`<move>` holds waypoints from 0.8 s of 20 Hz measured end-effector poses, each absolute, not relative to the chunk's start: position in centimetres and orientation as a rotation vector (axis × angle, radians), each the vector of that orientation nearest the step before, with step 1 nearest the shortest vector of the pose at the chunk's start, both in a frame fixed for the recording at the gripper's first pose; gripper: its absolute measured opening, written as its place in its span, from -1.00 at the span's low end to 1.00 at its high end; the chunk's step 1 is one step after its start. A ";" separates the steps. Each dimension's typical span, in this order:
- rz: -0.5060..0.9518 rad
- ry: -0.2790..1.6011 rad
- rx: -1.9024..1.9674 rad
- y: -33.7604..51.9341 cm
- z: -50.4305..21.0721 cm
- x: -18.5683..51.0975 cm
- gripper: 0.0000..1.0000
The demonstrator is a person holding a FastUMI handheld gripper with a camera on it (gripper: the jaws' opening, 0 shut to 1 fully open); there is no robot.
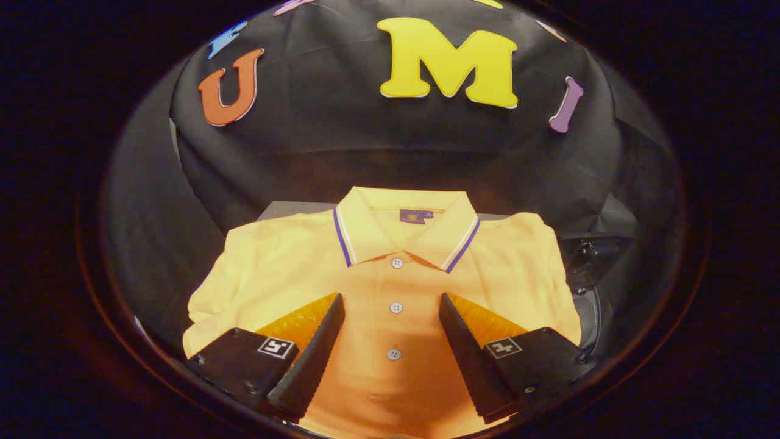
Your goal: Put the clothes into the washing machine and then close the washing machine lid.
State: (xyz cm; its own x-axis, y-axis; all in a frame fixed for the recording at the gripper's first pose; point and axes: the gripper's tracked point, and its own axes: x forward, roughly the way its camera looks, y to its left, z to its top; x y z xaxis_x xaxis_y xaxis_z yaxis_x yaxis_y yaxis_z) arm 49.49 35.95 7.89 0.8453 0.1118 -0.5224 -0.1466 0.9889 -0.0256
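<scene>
A folded yellow polo shirt (390, 274) lies flat below me, its striped collar at the far end and its button placket running between my fingers. My gripper (391, 300) hangs open over the shirt's chest, one finger on either side of the middle button, with nothing held between them. I cannot tell whether the fingertips touch the cloth. A dark rounded part of the washing machine (594, 274) shows just past the shirt's right sleeve.
A grey surface (286, 209) peeks out from under the shirt's far edge. The booth's black cloth wall (341, 140) rises close behind it.
</scene>
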 end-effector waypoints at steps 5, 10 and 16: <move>0.157 0.579 -0.113 35.9 7.9 49.8 0.67; 0.177 0.581 -0.179 35.8 8.1 50.5 -0.24; 0.265 0.558 -0.244 35.4 7.6 49.1 -0.88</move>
